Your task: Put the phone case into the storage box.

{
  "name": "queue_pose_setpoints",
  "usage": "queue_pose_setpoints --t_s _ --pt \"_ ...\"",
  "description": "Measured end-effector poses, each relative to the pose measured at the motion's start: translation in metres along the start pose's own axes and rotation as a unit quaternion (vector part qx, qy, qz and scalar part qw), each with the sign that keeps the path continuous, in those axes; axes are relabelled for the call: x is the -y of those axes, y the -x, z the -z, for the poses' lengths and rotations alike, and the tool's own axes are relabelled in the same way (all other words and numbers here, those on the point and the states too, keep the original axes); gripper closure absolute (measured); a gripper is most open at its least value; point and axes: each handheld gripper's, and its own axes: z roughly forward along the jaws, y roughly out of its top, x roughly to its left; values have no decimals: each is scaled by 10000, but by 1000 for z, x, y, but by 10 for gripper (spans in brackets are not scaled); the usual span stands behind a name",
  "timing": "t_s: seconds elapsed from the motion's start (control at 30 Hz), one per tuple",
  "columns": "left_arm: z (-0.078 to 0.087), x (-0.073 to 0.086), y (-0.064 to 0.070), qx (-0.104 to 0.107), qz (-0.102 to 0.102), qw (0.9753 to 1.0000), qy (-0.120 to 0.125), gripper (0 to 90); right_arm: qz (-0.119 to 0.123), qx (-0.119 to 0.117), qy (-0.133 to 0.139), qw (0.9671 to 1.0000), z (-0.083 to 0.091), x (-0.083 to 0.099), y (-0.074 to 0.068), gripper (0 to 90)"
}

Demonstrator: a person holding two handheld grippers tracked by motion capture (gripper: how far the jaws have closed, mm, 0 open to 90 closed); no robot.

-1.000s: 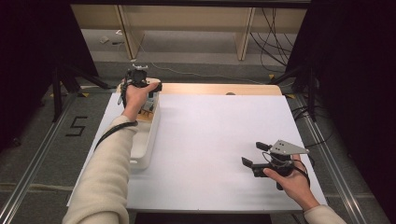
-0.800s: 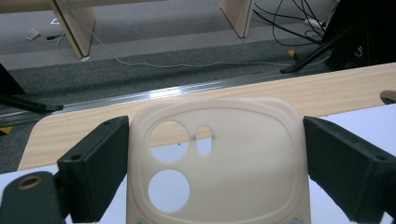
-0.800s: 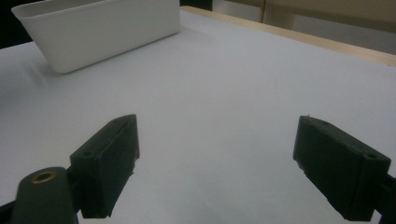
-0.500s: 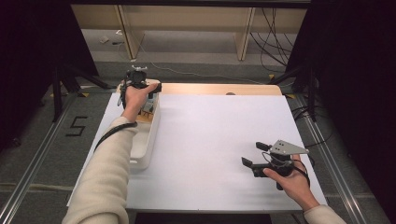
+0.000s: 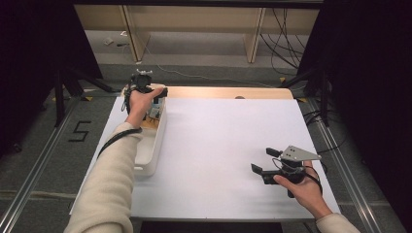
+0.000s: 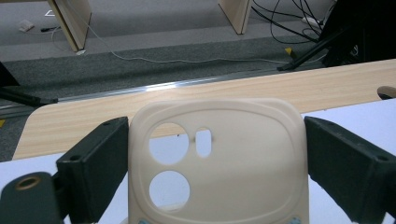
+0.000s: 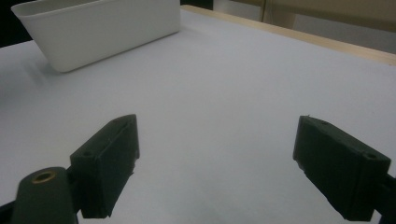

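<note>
Cream phone case [image 6: 217, 163] sits clamped between the jaws of the left gripper [image 6: 217, 172], both jaws pressed against its sides, camera cut-outs facing the lens. Seen from the high view, the left gripper [image 5: 145, 92] is held over the far end of the white bin [image 5: 154, 145] at the table's left. The right gripper [image 5: 270, 164] rests low over the white table [image 5: 218, 141] near its right front, jaws apart and empty.

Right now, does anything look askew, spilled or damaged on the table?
Nothing stands out. The left gripper holds a beige phone case squarely above the white bin; the right gripper is open over the bare white table.
</note>
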Motion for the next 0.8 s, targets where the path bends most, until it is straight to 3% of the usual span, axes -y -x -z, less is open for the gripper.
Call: queue_pose_setpoints --t_s 0.8 --pt "3 3 -1 64 -37 10000 8 92 5 -5 -5 10000 0 0 0 154"
